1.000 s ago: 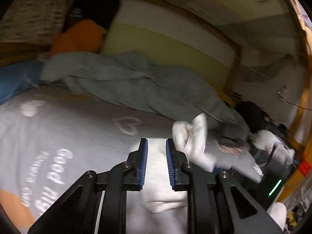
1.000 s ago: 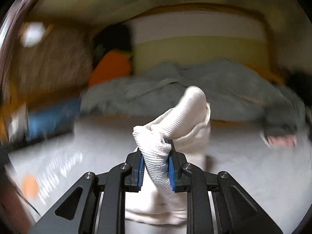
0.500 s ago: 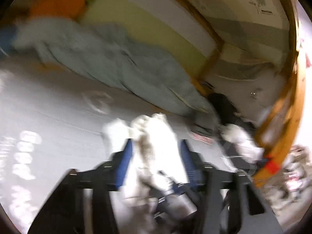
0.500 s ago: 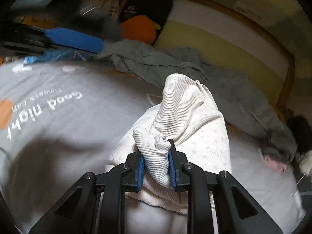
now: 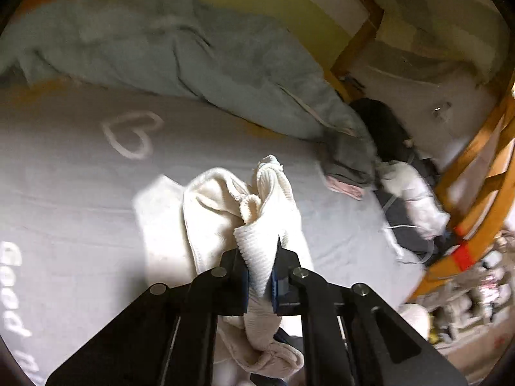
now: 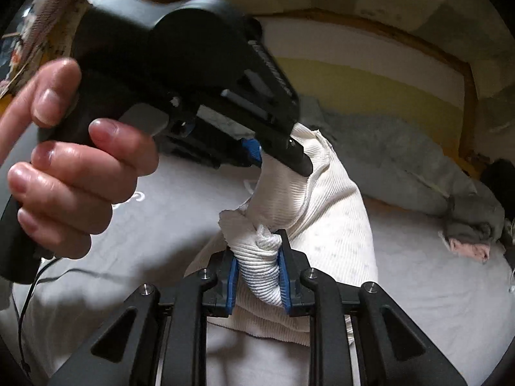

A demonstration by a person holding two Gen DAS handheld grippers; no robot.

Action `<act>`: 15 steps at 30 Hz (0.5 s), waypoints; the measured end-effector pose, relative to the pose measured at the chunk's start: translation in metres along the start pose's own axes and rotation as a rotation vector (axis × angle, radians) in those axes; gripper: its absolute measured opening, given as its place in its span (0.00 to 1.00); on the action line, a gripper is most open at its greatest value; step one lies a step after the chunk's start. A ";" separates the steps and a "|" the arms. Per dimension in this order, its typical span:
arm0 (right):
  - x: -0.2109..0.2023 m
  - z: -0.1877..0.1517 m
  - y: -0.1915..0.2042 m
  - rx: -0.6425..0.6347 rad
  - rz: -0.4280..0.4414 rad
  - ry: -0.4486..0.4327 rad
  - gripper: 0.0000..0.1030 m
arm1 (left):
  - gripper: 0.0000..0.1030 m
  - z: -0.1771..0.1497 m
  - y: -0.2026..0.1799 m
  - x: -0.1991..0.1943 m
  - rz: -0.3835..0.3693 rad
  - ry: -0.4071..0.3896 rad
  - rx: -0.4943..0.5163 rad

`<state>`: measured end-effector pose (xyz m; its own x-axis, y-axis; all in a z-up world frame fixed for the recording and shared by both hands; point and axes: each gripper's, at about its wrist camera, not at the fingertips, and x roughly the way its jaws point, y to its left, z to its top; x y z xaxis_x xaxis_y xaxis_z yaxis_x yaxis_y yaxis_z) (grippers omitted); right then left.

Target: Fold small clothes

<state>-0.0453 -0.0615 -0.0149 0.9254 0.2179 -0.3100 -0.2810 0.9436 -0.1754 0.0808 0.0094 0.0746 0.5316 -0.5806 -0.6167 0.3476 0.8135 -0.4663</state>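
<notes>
A small cream ribbed garment is bunched and lifted above the grey bed sheet. My left gripper is shut on a ribbed edge of it. My right gripper is shut on another bunched edge of the same garment. In the right wrist view the left gripper, held by a hand, grips the garment's upper part just above and beyond my right fingers. The two grippers are close together.
A rumpled grey-blue blanket lies along the far side of the bed by the yellow-and-white headboard. A grey and pink clothes pile sits at the bed's right edge. A wooden frame and floor clutter are beyond.
My left gripper swung right, opened around the raised garment, then shut on it. My right gripper kept its grip, and the left tool now fills the upper left of its view.
</notes>
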 end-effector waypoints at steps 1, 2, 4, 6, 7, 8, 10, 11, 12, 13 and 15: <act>-0.001 0.001 0.004 -0.019 -0.003 -0.009 0.21 | 0.08 0.001 0.002 -0.004 0.011 -0.004 -0.020; -0.003 0.001 0.009 -0.043 -0.012 -0.020 0.21 | 0.08 0.002 0.010 -0.003 0.019 0.001 -0.045; 0.000 0.002 0.016 -0.071 -0.017 -0.025 0.21 | 0.09 0.002 0.028 0.002 0.039 0.019 -0.092; 0.006 0.000 0.022 -0.086 -0.010 -0.009 0.21 | 0.09 -0.004 0.050 0.014 0.062 0.040 -0.150; 0.009 -0.002 0.023 -0.095 -0.006 0.017 0.21 | 0.09 -0.008 0.062 0.021 0.070 0.053 -0.178; 0.012 -0.005 0.023 -0.086 0.009 0.032 0.21 | 0.10 -0.015 0.078 0.032 0.063 0.071 -0.213; 0.018 -0.011 0.022 -0.050 0.044 0.068 0.21 | 0.12 -0.024 0.093 0.044 0.011 0.064 -0.243; 0.021 -0.012 0.018 -0.018 0.058 0.082 0.21 | 0.15 -0.027 0.094 0.045 -0.001 0.041 -0.228; 0.022 -0.012 0.015 0.004 0.064 0.088 0.21 | 0.15 -0.028 0.091 0.045 0.010 0.034 -0.200; 0.023 -0.012 0.012 0.017 0.071 0.091 0.21 | 0.16 -0.028 0.088 0.043 0.030 0.027 -0.171; 0.023 -0.011 0.006 0.046 0.097 0.106 0.21 | 0.36 -0.028 0.082 0.041 0.089 0.017 -0.120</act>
<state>-0.0287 -0.0536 -0.0335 0.8621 0.2832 -0.4203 -0.3531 0.9305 -0.0973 0.1093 0.0511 -0.0064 0.5427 -0.5077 -0.6691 0.2044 0.8525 -0.4810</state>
